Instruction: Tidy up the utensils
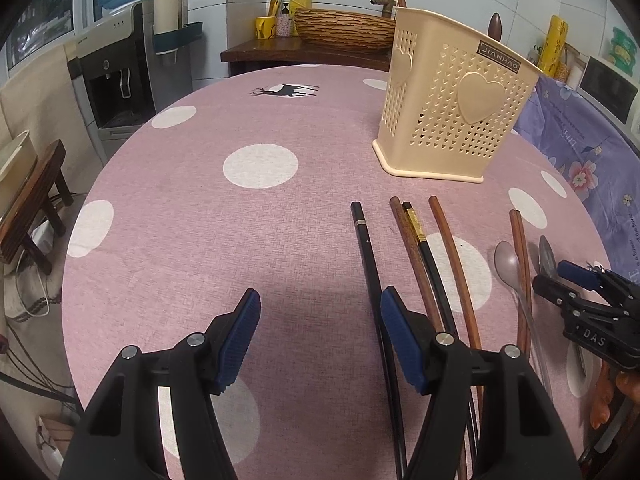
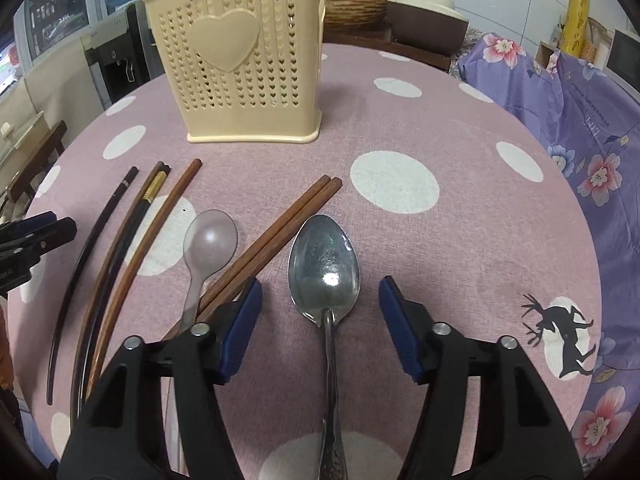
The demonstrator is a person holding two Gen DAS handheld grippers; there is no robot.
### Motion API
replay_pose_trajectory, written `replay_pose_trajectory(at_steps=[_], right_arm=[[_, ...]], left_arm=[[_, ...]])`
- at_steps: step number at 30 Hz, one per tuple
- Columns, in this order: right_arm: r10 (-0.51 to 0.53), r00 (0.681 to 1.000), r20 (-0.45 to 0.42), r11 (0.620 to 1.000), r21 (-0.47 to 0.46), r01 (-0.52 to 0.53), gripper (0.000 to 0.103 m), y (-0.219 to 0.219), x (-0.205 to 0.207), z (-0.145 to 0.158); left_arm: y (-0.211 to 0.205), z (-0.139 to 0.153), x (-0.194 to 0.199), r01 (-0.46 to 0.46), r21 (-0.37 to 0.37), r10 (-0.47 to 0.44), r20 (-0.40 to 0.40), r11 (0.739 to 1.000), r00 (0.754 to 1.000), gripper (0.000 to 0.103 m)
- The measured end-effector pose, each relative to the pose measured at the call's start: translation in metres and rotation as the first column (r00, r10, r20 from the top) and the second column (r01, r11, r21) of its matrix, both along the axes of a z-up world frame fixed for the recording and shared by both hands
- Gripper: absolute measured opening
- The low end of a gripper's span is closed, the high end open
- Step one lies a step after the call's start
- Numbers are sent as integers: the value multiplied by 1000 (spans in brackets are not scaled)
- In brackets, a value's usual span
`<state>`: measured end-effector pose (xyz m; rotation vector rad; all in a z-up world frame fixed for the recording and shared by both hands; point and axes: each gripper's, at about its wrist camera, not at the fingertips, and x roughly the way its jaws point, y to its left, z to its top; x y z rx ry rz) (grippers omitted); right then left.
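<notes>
Dim, even light — fisheye-warped edges

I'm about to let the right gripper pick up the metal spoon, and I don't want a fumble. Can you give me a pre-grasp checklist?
1. Right gripper open: ok.
2. Metal spoon between its fingers, untouched: ok.
3. Paired brown chopsticks clear of the fingers: not ok, they run under one finger.
4. Left gripper empty and apart: ok.
5. Cream utensil holder upright: ok.
6. Holder's inside free: cannot tell.
</notes>
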<state>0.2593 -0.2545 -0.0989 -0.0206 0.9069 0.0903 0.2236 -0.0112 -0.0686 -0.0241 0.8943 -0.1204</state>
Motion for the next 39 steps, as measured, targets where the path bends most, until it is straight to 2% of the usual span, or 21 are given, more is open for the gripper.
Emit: replay_pose_trajectory(at_steps=[2, 7, 14, 17, 24, 29, 32, 36, 39], right_arm=[[0, 1000, 1, 1000, -4, 0, 54, 1, 4, 0], [2, 1000, 4, 1000, -8, -2, 38, 1, 10, 2], [-6, 1000, 4, 1000, 29, 6, 38, -4, 10, 5], [-21, 999, 36, 998, 66, 19, 38, -10, 5, 20], [-42, 981, 192, 990, 139, 15, 38, -21, -23, 85], [-59, 969, 238, 987, 160, 21, 38, -24, -37, 107], [-59, 966, 251, 988, 150, 22, 37, -22, -41, 110], [-56, 965, 257, 989, 144, 19, 37, -21, -43, 111], [-56, 963, 263, 990, 138, 20, 37, -19, -44, 110]], left_arm=[[-1, 0, 2, 2, 5, -2, -2, 1000, 1000, 63], [-4, -1, 8, 13, 3, -13, -9, 1000, 1000, 63], [-10, -1, 14, 25, 4, -25, -16, 1000, 1000, 63], [-11, -1, 16, 29, 6, -29, -17, 1000, 999, 63], [-16, -3, 25, 35, 9, -35, -31, 999, 999, 61], [-25, -7, 39, 43, 18, -42, -57, 999, 997, 48], [-31, -8, 47, 45, 44, -42, -64, 998, 997, 37], [-38, -8, 57, 43, 82, -38, -69, 996, 997, 19], [-43, -9, 59, 38, 118, -31, -64, 992, 997, 11]])
